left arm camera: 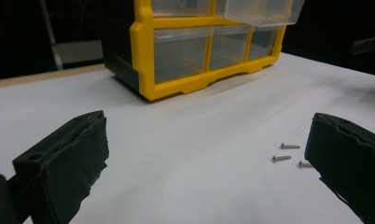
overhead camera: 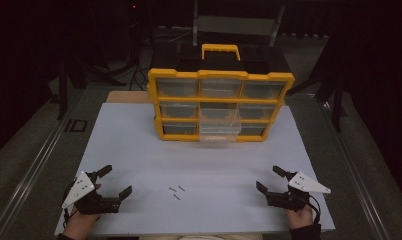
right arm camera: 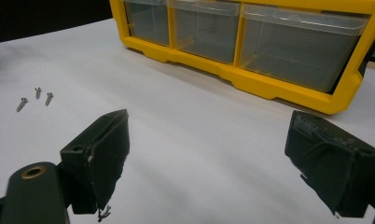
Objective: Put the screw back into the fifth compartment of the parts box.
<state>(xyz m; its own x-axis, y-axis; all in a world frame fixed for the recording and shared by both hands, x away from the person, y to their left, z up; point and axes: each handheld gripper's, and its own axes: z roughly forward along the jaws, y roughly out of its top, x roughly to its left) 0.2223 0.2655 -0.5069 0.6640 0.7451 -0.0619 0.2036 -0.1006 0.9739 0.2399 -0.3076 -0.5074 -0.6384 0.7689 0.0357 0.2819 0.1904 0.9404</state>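
Screws [overhead camera: 176, 191], 3 of them, lie loose on the white table [overhead camera: 139, 150] near its front edge, about midway between the 2 grippers and touched by neither. At the left of the high view the left gripper [overhead camera: 116, 182] rests low over the table in a hand [overhead camera: 81, 222], its grey plate [overhead camera: 78, 188] on top and its jaws spread wide with nothing between them. In the left gripper view the screws [left arm camera: 288, 155] sit just beside the right-hand jaw, 1 of them partly hidden behind it, and all 3 lie flat on the bare surface. Behind the screws, toward the far side of the table, stands a yellow organizer [overhead camera: 220, 105] with 3 rows of 3 clear drawers and a yellow handle [overhead camera: 220, 50] on top. Its bottom middle drawer [overhead camera: 220, 131] is pulled out toward the person; the others look closed. At the right of the high view the right gripper [overhead camera: 269, 180] is held in the other hand [overhead camera: 301, 216], also low over the table, jaws wide apart and empty. In the right gripper view the screws [right arm camera: 35, 98] lie well off to the left of its jaws, and the organizer [right arm camera: 251, 79] stands ahead.
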